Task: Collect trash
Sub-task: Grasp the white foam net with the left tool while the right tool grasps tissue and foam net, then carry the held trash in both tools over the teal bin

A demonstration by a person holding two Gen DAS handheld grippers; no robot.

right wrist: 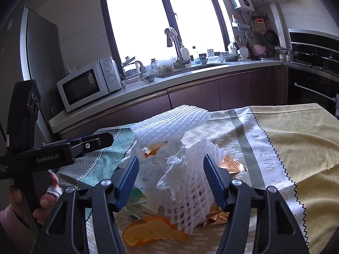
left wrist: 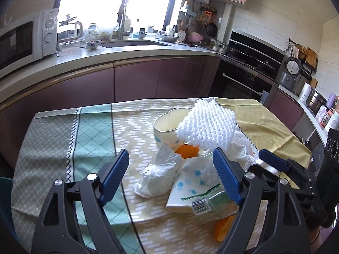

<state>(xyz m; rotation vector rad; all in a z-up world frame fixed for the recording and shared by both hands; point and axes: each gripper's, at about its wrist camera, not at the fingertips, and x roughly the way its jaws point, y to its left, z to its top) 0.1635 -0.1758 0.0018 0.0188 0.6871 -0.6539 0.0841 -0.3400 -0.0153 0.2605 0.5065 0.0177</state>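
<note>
A: What is seen nearest in the left wrist view?

B: The left tongs (left wrist: pixel 171 171) are held released, blue pads spread wide, nothing gripped. Between them a crumpled white plastic bag (left wrist: pixel 156 175) and a printed wrapper with a barcode (left wrist: pixel 197 194) are found lying on the surface (left wrist: pixel 63 139), which is covered by a patterned cloth. An orange peel (left wrist: pixel 222 228) is partly tucked under the wrapper.

A: And just beyond?

B: A cream paper cup (left wrist: pixel 167 127) is seen lying tilted, with a white foam fruit net (left wrist: pixel 209 124) resting against its rim. Another bit of orange peel (left wrist: pixel 187 151) shows below them.

A: What is shown by the right wrist view?

B: The right tongs (right wrist: pixel 171 184) are likewise released, the pads parted on either side of a second foam net (right wrist: pixel 190 201) without being closed on it; whether the pads touch it cannot be told. A torn white tissue (right wrist: pixel 169 182) is draped against that net. A large orange peel (right wrist: pixel 152 232) lies in front, and a copper foil wrapper (right wrist: pixel 233 166) is seen partly beneath and behind the net.

A: Where is the trash, overall?

B: It is gathered in one heap on the cloth-covered surface. Farther back, the upper foam net (right wrist: pixel 169 122) is piled on the heap. Beyond the surface, a microwave (right wrist: pixel 86 84) and a faucet (right wrist: pixel 175 44) are seen on the kitchen counter under the window.
</note>
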